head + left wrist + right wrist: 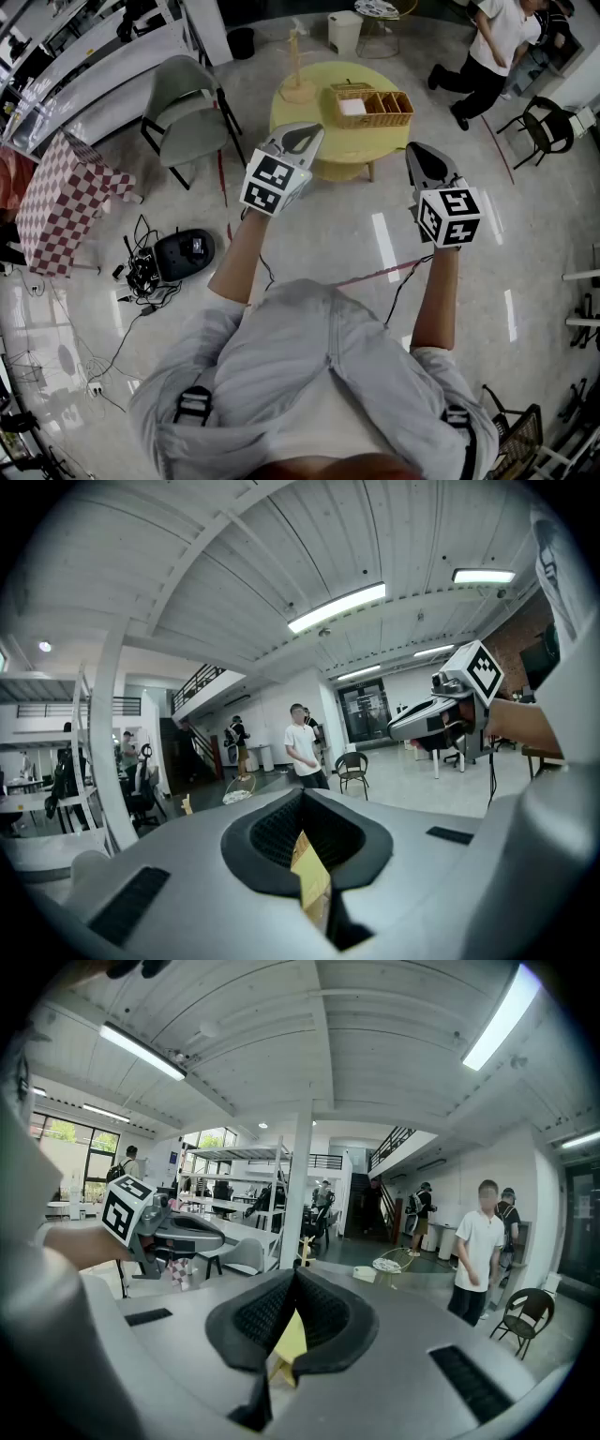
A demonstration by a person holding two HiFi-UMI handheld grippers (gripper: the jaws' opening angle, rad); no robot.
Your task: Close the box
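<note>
A wicker box [371, 108] with several compartments stands open on the round yellow table [319, 155] ahead of me; one compartment holds something white. Both grippers are raised in the air short of the table, apart from the box. My left gripper [305, 133] is shut with nothing in it, its pads meeting at the tip [305, 794]. The right gripper [422, 155] is likewise shut and empty [295, 1274]. Each gripper view looks level across the room, and a yellow sliver shows low between the jaws. The box is hidden in both gripper views.
A wooden stand [298, 70] shares the table. A grey chair [192, 103] and a checkered table [56, 202] are at left, a black device with cables [183, 253] on the floor. A person [492, 47] walks at back right near a black chair [548, 127].
</note>
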